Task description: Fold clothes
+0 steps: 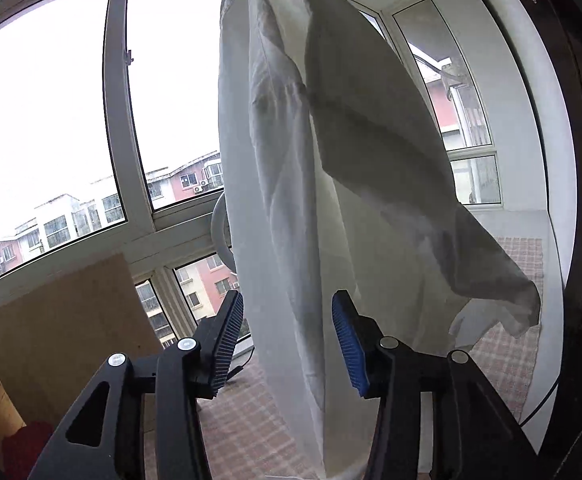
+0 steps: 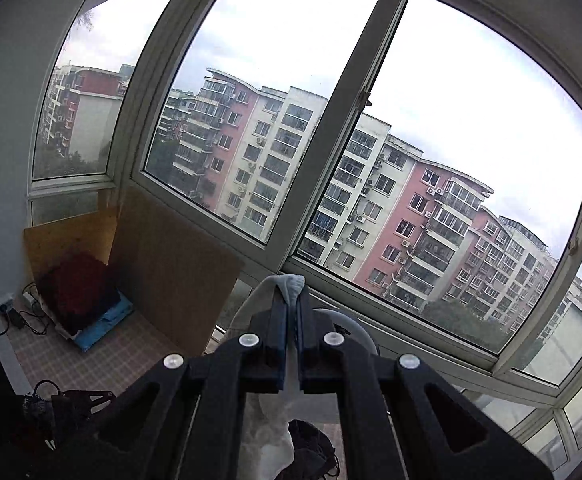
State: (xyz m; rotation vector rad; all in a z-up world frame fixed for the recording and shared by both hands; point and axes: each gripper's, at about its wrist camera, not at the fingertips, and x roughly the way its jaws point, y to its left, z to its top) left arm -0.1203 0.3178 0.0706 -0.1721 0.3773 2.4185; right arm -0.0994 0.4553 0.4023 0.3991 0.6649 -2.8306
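A white garment (image 1: 291, 160) hangs down from above the top of the left wrist view, one flap spreading out to the right. My left gripper (image 1: 287, 340) is open, its jaws wide apart, and the cloth hangs between them without being pinched. My right gripper (image 2: 290, 312) is shut on a bunched edge of the white garment (image 2: 291, 286), which sticks out past the fingertips and hangs below them. The rest of the cloth is hidden under the right gripper.
Large windows (image 2: 291, 120) face apartment blocks. A brown board (image 2: 171, 264) leans against the window wall, with a stack of red and blue clothes (image 2: 83, 300) beside it. A checked surface (image 1: 251, 420) lies below. A dark bundle (image 2: 311, 448) lies below the right gripper.
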